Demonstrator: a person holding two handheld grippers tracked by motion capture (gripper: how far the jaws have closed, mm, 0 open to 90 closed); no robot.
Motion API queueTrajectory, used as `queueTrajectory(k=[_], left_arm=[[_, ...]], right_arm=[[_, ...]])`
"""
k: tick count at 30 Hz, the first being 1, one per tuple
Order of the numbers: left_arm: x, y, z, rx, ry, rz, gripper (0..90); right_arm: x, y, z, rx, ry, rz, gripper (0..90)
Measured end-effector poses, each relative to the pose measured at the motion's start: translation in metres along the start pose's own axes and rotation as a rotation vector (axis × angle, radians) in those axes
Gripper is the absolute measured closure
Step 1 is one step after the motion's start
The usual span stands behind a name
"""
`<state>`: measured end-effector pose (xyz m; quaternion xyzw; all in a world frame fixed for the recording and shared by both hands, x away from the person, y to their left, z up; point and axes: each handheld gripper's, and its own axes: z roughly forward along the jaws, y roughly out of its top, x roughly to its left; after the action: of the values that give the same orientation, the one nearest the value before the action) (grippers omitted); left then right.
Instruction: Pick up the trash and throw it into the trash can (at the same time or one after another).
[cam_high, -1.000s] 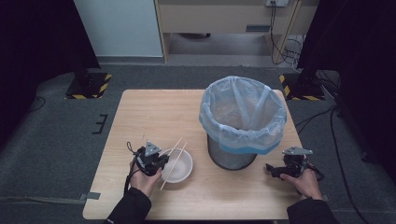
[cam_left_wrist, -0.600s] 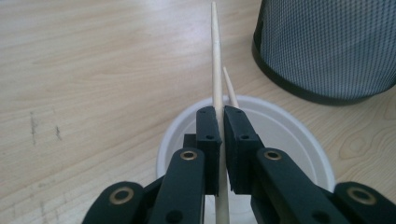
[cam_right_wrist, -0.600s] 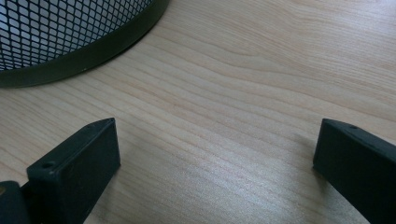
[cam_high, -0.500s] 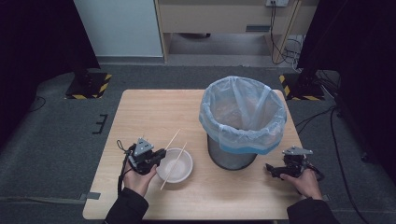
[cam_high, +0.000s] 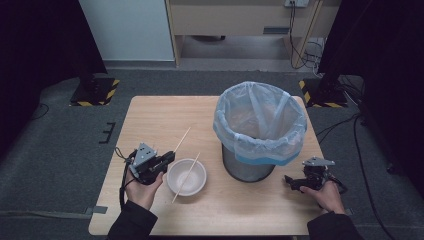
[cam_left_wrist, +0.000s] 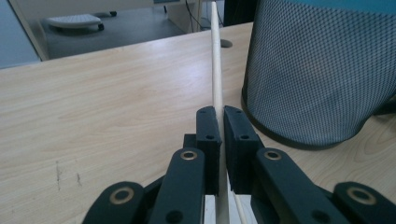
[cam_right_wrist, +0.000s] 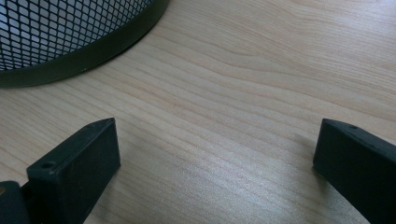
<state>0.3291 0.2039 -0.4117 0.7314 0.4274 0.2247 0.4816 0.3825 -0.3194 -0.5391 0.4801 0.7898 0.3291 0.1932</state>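
A lab or test room: black curtains (cam_high: 40, 60) flank a lone wooden counter (cam_high: 160, 115) on grey carpet (cam_high: 60, 150), with hazard-striped stand bases (cam_high: 95, 92) and loose cables (cam_high: 300, 30).

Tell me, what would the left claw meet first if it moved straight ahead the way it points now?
Probably the mesh bin: the left claw, shut on a chopstick, points just past its base, though depth is unclear.

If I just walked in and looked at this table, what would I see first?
Probably the big mesh bin with its pale blue bag, standing on the right half of the wooden table. Next, the white bowl near the front edge, with one chopstick lying across it. Beside the bowl, the left gripper pinches a second chopstick, while the right gripper rests open right of the bin.
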Motion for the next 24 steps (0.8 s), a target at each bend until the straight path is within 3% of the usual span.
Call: queueTrajectory(k=[12, 24], left_arm=[[-0.006, 0.022, -0.019, -0.107, -0.021, 0.008, 85.1], [-0.015, 0.053, -0.031, -0.236, -0.052, 0.014, 85.1]], right_arm=[[0.000, 0.000, 0.000, 0.000, 0.000, 0.000, 0.8], [0.000, 0.000, 0.000, 0.000, 0.000, 0.000, 0.8]])
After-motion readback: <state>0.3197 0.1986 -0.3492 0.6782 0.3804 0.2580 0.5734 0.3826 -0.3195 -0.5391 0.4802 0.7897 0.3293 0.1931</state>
